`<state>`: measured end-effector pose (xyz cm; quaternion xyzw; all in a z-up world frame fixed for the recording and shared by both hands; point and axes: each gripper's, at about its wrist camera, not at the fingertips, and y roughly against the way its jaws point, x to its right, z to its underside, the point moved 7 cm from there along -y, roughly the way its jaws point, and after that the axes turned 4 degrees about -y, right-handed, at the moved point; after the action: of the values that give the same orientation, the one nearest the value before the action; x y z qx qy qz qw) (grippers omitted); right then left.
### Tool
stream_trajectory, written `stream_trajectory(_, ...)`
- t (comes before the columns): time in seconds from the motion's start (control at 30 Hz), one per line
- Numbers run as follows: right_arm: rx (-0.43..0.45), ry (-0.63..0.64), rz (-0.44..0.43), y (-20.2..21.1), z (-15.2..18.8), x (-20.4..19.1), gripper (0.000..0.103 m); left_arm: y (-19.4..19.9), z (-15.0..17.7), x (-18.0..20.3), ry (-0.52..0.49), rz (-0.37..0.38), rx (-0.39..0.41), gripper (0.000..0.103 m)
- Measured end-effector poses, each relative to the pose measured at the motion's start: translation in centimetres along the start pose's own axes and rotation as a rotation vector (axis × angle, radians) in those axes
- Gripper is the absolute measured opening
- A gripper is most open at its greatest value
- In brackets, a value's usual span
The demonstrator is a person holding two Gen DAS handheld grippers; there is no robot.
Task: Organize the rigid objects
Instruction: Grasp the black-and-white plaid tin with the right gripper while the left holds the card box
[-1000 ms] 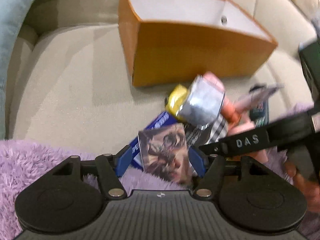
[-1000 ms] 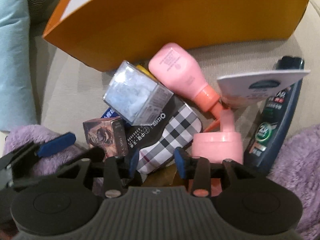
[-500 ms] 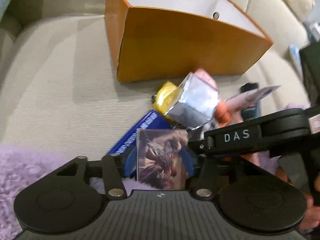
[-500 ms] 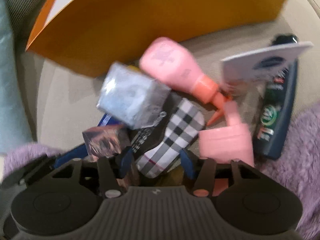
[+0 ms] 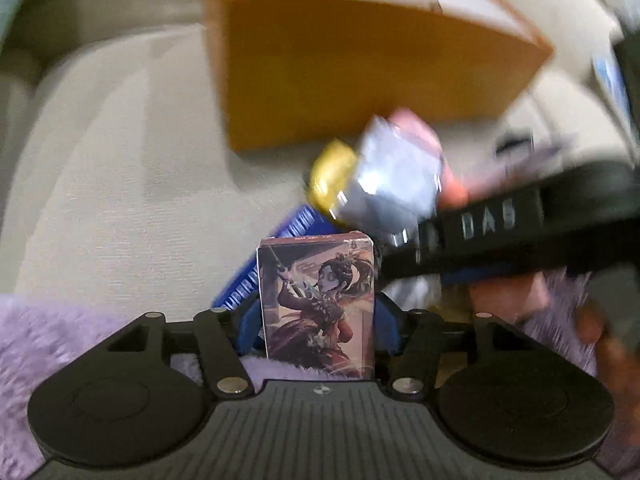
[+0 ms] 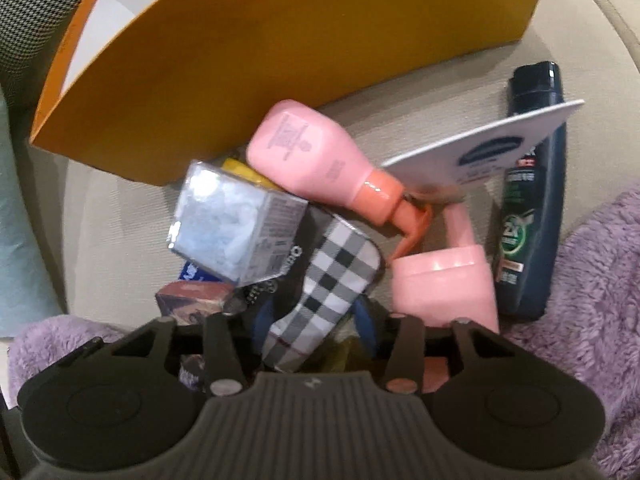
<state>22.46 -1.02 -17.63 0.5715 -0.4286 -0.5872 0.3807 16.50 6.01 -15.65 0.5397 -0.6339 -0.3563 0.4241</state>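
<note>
- The left tool [image 5: 316,320] has a little picture box [image 5: 318,304] standing straight up between its blue pads [image 5: 386,320]. The pads sit right at the box's sides and the jaws are opening.
- The picture box shows a drawn fighter in red. Behind it lies a blue box [image 5: 280,248].
- The right tool [image 6: 316,316] is over the pile with a checked pouch [image 6: 324,292] between its blue pads. Its jaws are opening, and I cannot tell if the pads press on the pouch.
- The pile is packed tight: a clear cube box [image 6: 236,224], a pink bottle [image 6: 308,156], a pink tub [image 6: 444,284], a dark bottle [image 6: 528,216] and a white card [image 6: 492,144] all touch or lean on each other.
- The big orange box [image 6: 280,44] stands open just behind the pile, with white inside.
- The sofa cushion [image 5: 120,160] is bare to the left of the pile, so there is room there.
- A fluffy purple blanket [image 6: 592,300] lies along the near edge.
</note>
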Motion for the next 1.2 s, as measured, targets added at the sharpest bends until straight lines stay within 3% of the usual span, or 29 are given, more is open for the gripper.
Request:
stream_trajectory(0.1,0.009,0.034,0.016,-0.5,0.2,-0.9,0.055,0.9,-0.2,-0.8,0.059,-0.016,0.06,0.066)
stream_trajectory(0.17,0.031,0.051,-0.013,-0.8,0.3,-1.9,0.071,1.2,-0.1,-0.9,0.067,-0.02,0.081,0.066)
stream_trajectory(0.2,0.06,0.061,-0.028,-0.7,0.2,-2.3,0.073,1.4,0.0,-1.0,0.072,-0.021,0.086,0.066)
stream_trajectory(0.27,0.115,0.078,-0.06,-0.7,-0.2,-2.9,0.073,1.9,1.2,-0.8,0.077,-0.01,0.09,0.066)
stream_trajectory(0.33,0.114,0.077,-0.099,-0.7,-0.7,-3.4,0.072,2.0,1.0,-1.3,0.084,-0.011,0.092,0.066)
stream_trajectory(0.47,0.135,0.1,-0.159,-0.3,-1.3,-4.0,0.055,2.1,1.4,-2.1,0.104,-0.008,0.086,0.066)
stream_trajectory(0.6,0.101,0.116,-0.108,-0.7,-1.0,-3.2,0.049,1.4,1.4,-2.1,0.088,-0.05,0.048,0.066)
stream_trajectory(0.7,0.121,0.188,-0.042,-0.8,-1.0,-3.6,0.053,1.0,1.3,-1.9,0.087,-0.068,0.036,0.066)
stream_trajectory(0.73,0.128,0.204,-0.042,-1.0,-1.1,-3.9,0.054,1.0,1.3,-2.0,0.09,-0.067,0.037,0.066)
stream_trajectory(0.83,0.119,0.262,-0.038,-2.0,-1.1,-5.3,0.068,1.3,1.3,-2.3,0.113,-0.054,0.053,0.066)
stream_trajectory(0.9,0.122,0.322,-0.036,-2.6,-1.2,-5.8,0.069,1.4,1.3,-2.4,0.124,-0.045,0.059,0.066)
stream_trajectory(1.07,0.108,0.305,-0.088,-3.2,-1.3,-6.8,0.046,1.3,1.4,-2.4,0.117,-0.051,0.05,0.066)
stream_trajectory(1.2,0.133,0.278,-0.145,-0.8,-0.9,-6.7,0.024,1.2,1.3,-2.3,0.111,-0.052,0.045,0.066)
